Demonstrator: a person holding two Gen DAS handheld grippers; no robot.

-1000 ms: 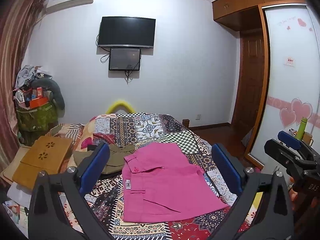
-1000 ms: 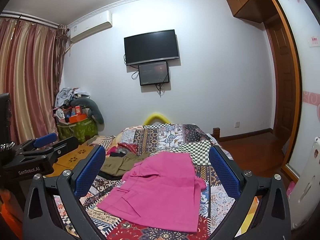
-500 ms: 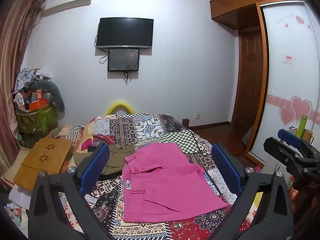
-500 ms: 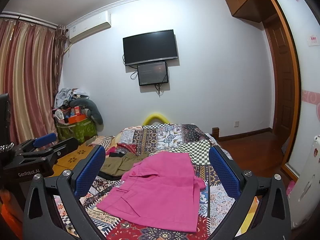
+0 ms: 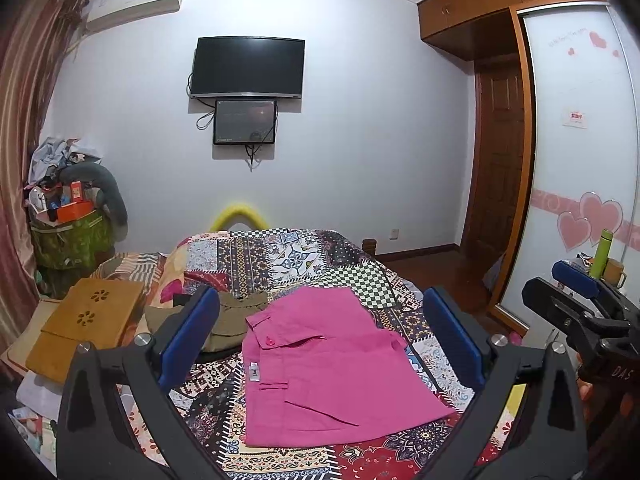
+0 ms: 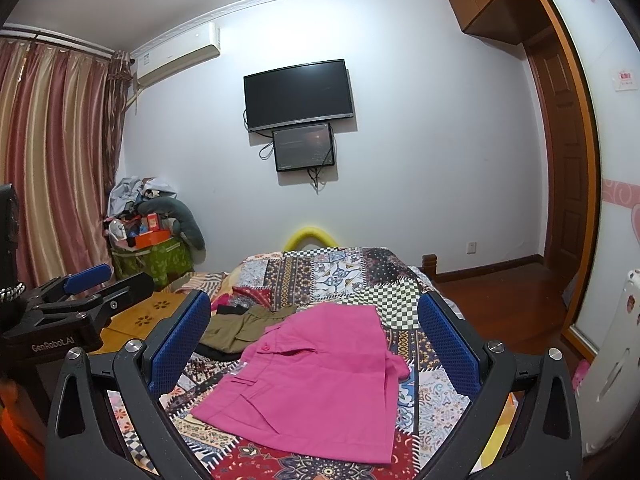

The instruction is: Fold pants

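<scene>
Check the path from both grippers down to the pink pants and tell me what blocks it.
Nothing visible does. The pink pants lie flat on the patchwork bedspread with open air between them and both open grippers, left gripper and right gripper. The olive garment sits beside them, off the path.

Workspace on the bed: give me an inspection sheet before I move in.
Surface: patchwork quilt covering the bed.
Job's things: pink pants lying flat on the quilt, partly folded, untouched.
Clutter: olive garment beside the pants; wooden lap tray at the bed's left; full green basket in the corner.
Grippers: left tongs open, above the pants; right tongs open, empty.
Cables: loose leads under the wall TV.
Surroundings: curtain, wardrobe door.
</scene>
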